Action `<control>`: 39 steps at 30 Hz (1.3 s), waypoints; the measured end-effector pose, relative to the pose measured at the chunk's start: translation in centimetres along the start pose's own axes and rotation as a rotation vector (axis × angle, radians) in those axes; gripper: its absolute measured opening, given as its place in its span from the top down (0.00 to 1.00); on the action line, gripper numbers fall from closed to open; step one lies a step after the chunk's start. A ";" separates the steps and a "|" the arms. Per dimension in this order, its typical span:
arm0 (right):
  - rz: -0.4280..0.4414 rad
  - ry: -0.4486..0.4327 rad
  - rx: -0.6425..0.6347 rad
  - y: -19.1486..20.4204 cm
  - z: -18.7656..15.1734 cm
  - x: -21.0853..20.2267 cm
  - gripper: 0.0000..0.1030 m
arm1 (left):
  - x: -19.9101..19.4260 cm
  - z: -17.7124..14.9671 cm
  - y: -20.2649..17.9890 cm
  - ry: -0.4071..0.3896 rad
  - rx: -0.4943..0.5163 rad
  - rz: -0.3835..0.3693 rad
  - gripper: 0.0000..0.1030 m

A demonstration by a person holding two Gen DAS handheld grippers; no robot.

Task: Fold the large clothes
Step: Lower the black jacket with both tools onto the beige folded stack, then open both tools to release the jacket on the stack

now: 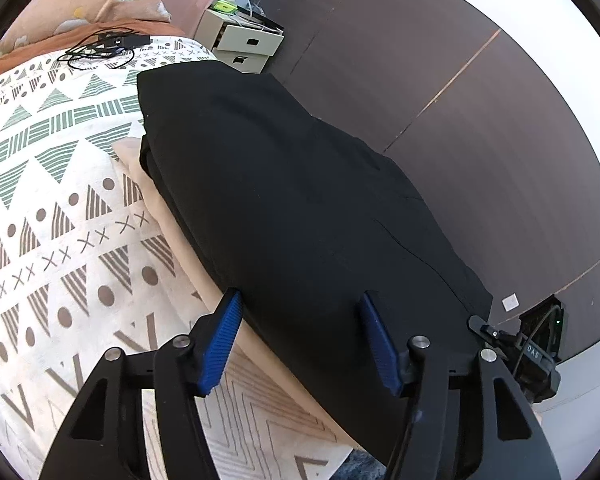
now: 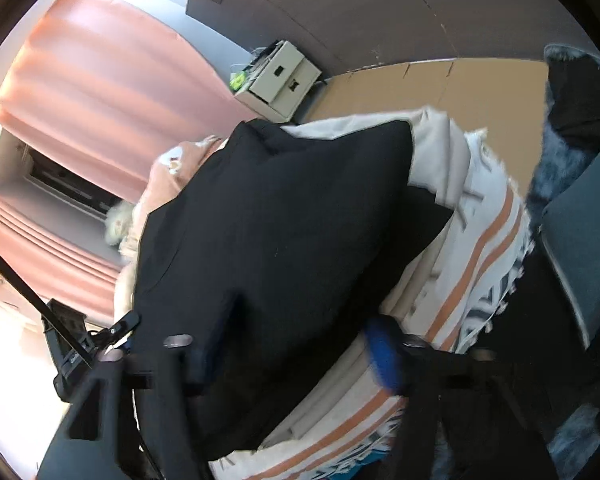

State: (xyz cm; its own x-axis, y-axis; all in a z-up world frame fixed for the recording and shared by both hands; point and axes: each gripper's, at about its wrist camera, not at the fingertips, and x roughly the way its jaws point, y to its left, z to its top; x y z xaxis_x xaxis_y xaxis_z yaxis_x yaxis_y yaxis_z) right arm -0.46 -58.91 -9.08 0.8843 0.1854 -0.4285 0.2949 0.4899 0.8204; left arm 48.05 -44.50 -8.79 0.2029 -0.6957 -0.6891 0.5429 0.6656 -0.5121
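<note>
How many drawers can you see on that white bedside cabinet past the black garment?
2. The upper drawer is pulled partly open, and the lower drawer sits shut beneath it on the cabinet. The black garment may hide more lower down.

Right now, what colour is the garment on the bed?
Black garment; clearest in the left wrist view.

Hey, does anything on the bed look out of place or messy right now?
A tangle of black cables lies loose on the patterned blanket near the pillow. The black garment hangs past the bed edge over the floor.
</note>
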 end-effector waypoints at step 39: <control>-0.161 -0.136 -0.166 9.0 -2.1 -7.4 0.00 | -12.0 0.7 -0.4 -0.138 0.060 0.045 0.13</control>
State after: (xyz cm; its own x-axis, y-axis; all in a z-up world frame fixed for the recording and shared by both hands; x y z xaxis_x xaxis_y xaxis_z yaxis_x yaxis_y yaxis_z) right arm -5.09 -54.13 0.66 0.8748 -0.0166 -0.4842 0.3819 0.6387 0.6680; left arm 45.95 -36.58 -0.01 0.3362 -0.6984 -0.6318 0.5772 0.6829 -0.4478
